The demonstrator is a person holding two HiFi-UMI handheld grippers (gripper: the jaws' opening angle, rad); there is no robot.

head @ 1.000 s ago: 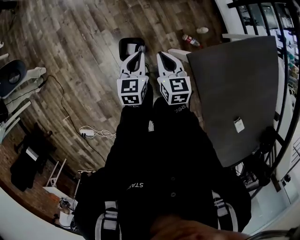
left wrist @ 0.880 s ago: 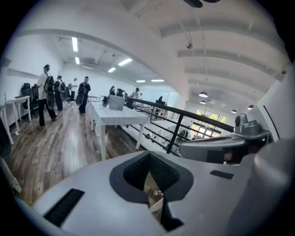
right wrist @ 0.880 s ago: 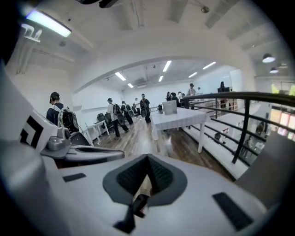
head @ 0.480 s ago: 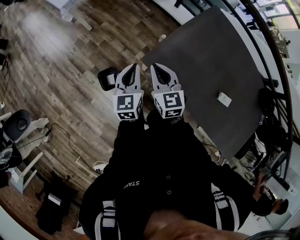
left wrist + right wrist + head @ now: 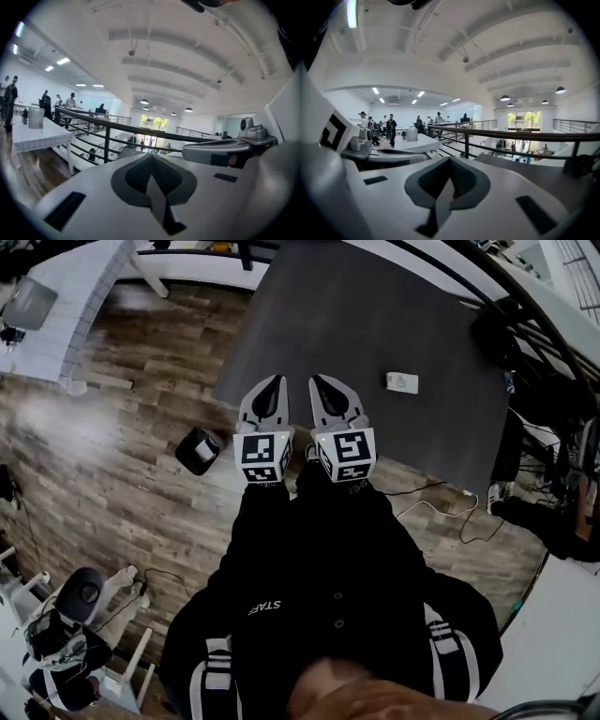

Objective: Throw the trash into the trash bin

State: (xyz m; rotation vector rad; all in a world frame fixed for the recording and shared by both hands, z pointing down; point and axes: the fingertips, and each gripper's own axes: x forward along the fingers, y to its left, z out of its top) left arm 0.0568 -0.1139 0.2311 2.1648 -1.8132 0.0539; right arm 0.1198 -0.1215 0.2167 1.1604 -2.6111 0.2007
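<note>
The left tongs (image 5: pixel 272 383) and the right tongs (image 5: pixel 317 382) are both pressed narrow, pads together with nothing between them, and they hang side by side at the near edge of the dark grey bench (image 5: pixel 356 315). A small white packet (image 5: pixel 401 382) lies on the bench towards its near right side. The black trash bin (image 5: pixel 199 450) stands on the wooden floor (image 5: pixel 122 474), off the bench's near left corner.
</note>
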